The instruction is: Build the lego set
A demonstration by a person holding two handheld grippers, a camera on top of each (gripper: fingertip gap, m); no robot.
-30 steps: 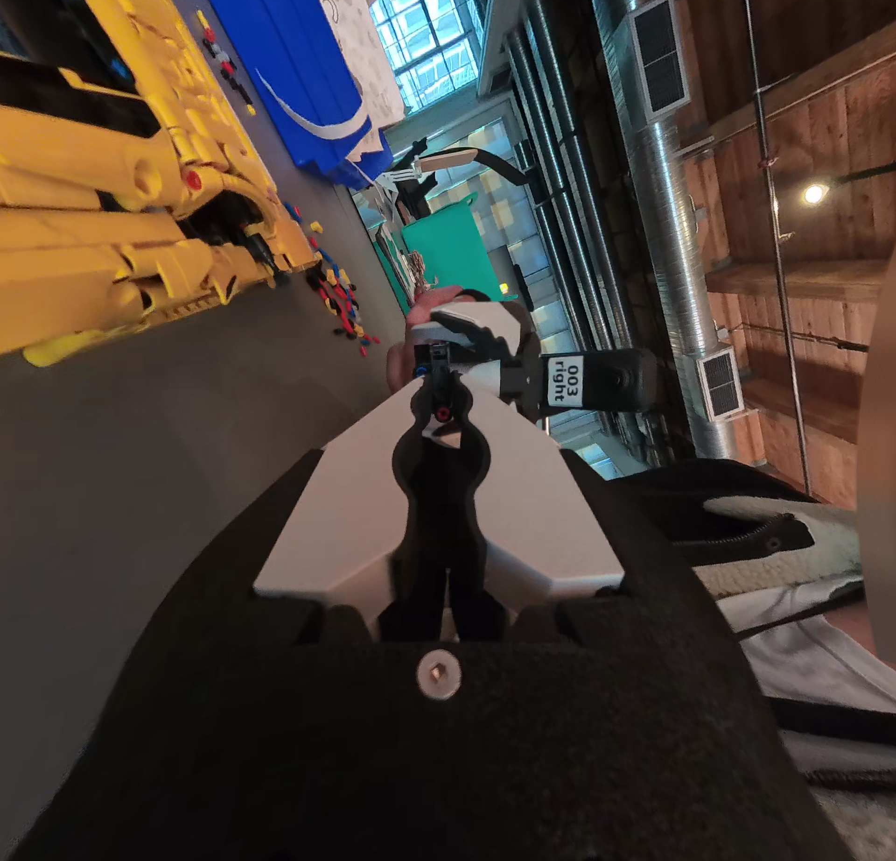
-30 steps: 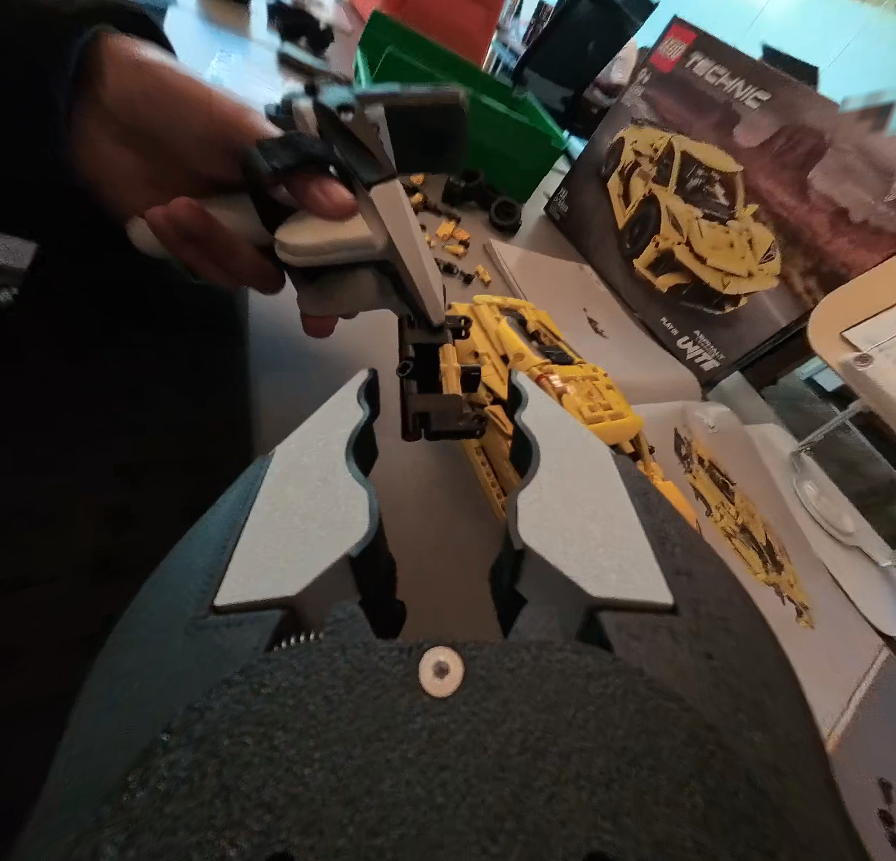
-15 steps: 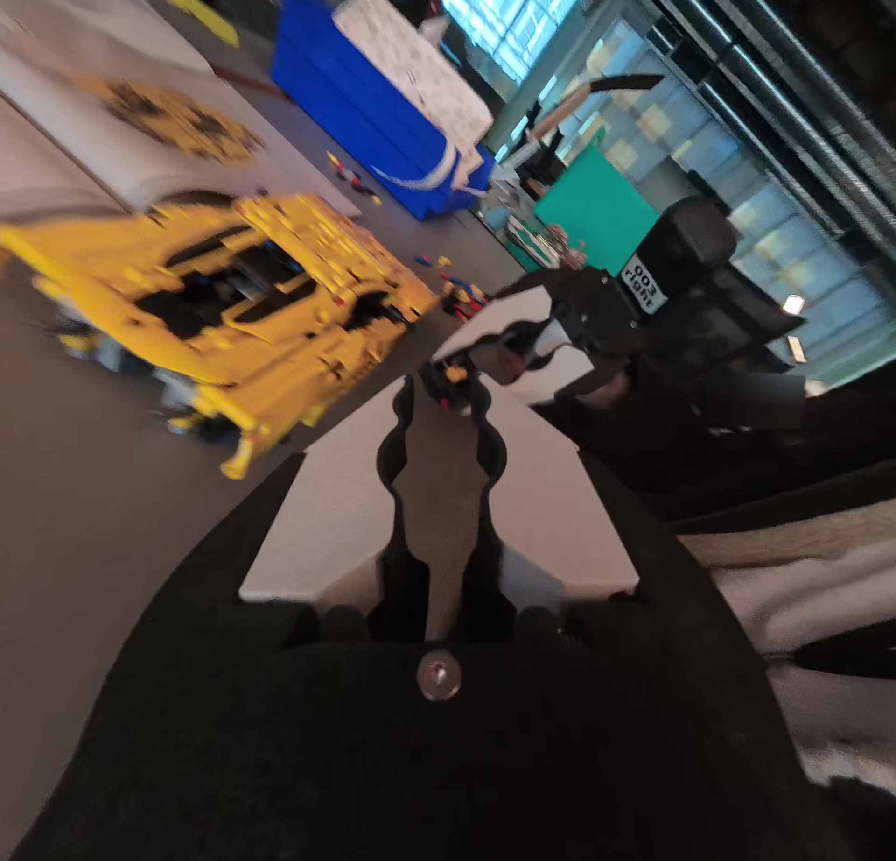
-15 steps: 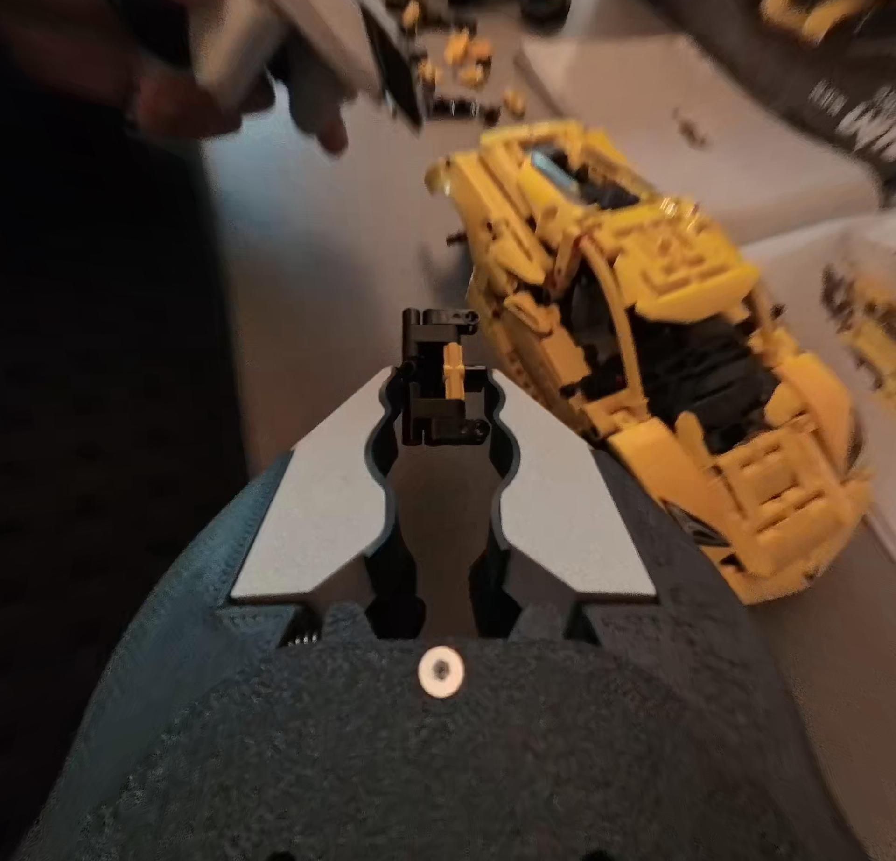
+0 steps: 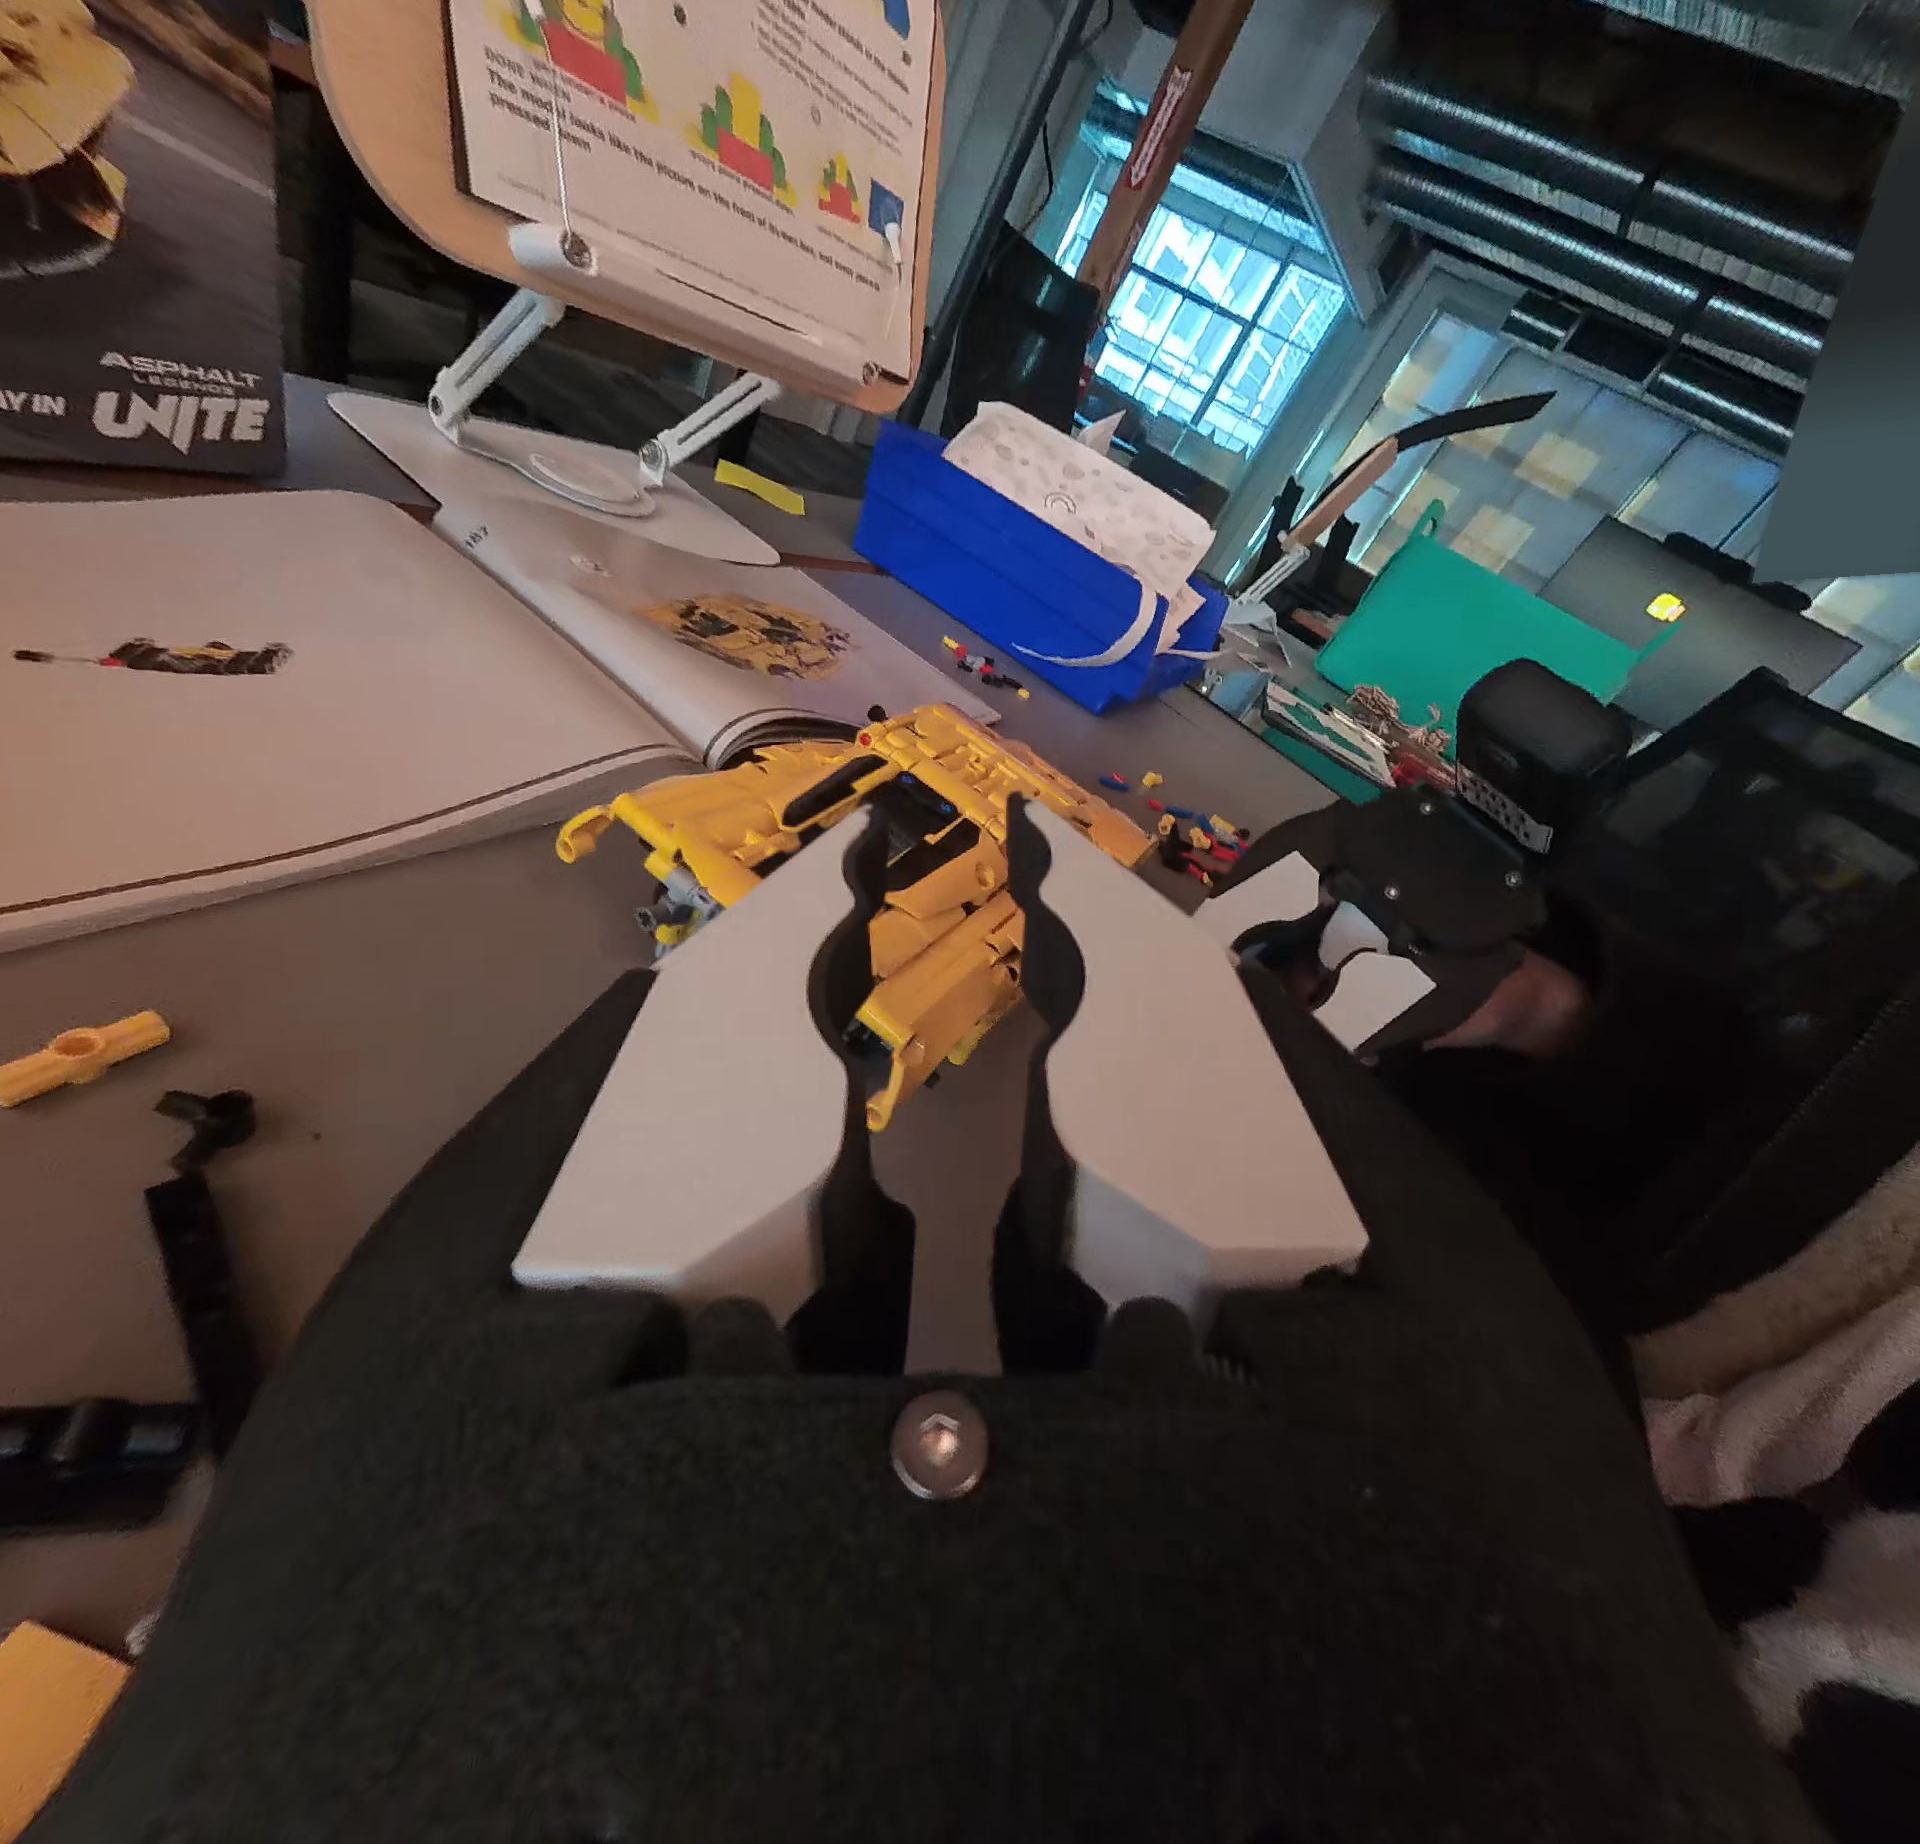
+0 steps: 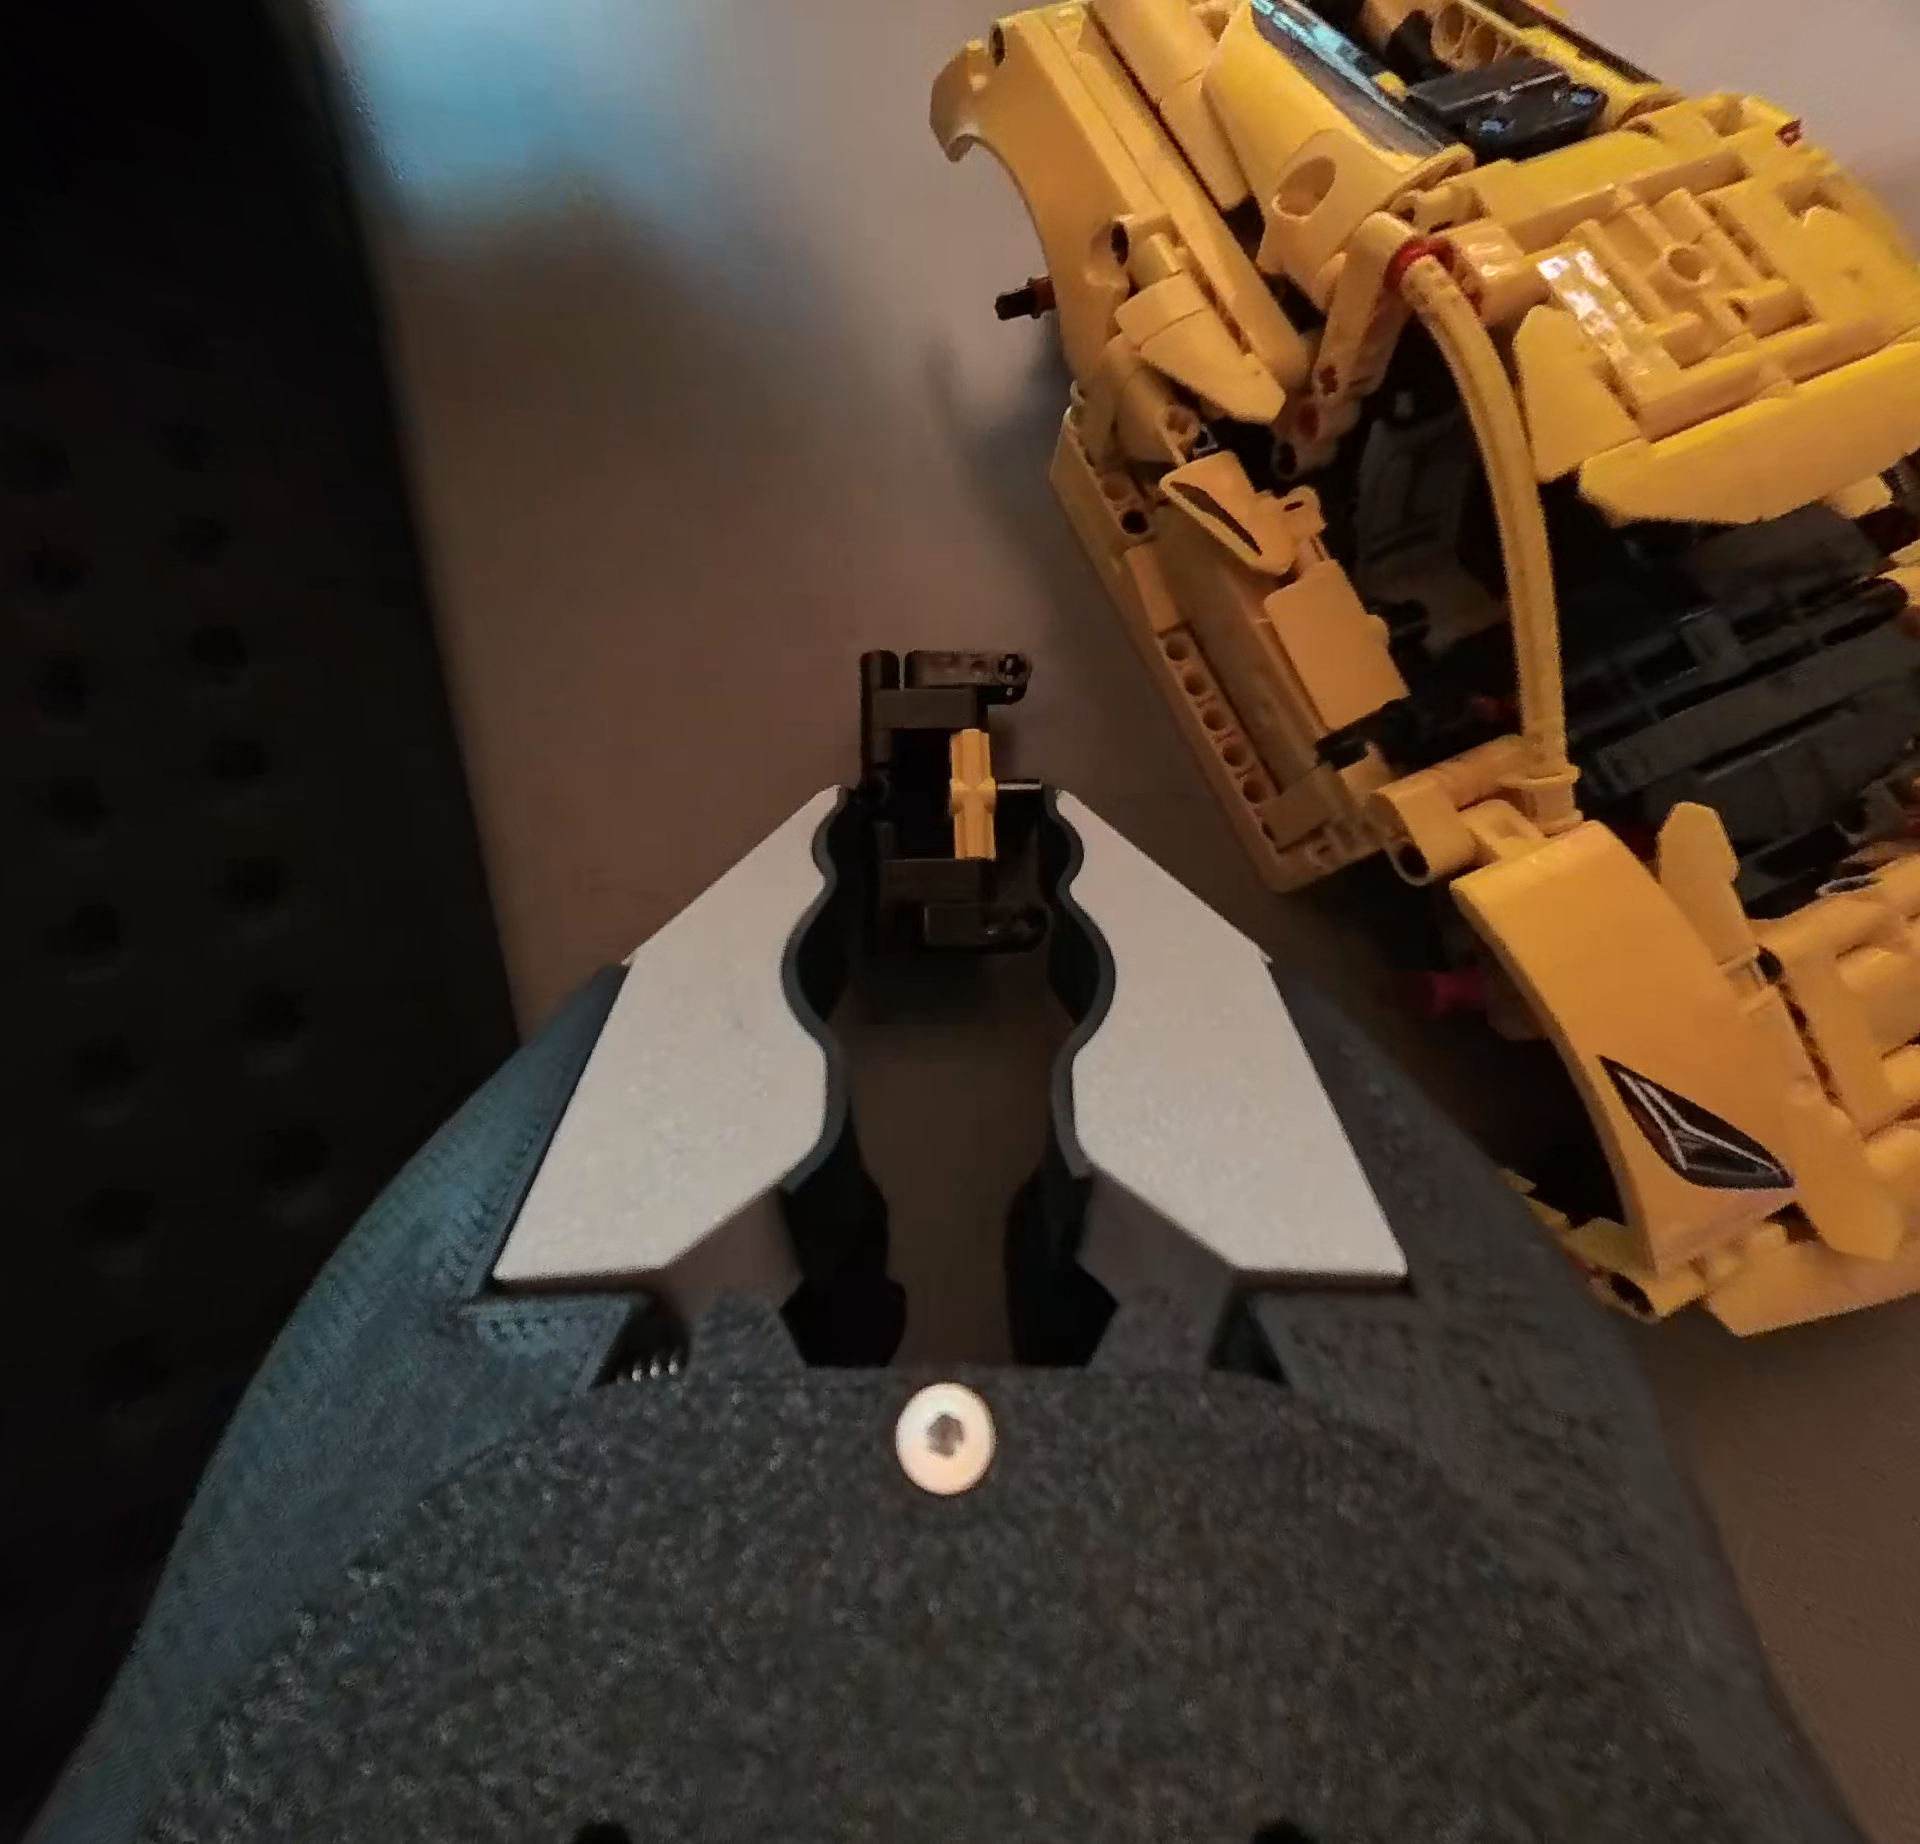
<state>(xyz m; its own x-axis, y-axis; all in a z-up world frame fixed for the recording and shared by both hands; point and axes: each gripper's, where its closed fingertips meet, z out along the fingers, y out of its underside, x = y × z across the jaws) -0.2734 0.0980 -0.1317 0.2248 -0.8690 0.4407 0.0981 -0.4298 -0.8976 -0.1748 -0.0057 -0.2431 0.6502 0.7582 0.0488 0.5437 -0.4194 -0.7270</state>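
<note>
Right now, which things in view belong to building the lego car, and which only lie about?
For the job:
- yellow lego car
- black and yellow subassembly in the right claw
- open instruction book
- loose small parts

Lying about:
- blue bin
- green board

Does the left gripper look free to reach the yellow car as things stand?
Probably yes: the left gripper is empty, slightly open, pointed at the yellow car with nothing between; the right gripper holds its black subassembly aside.
</note>
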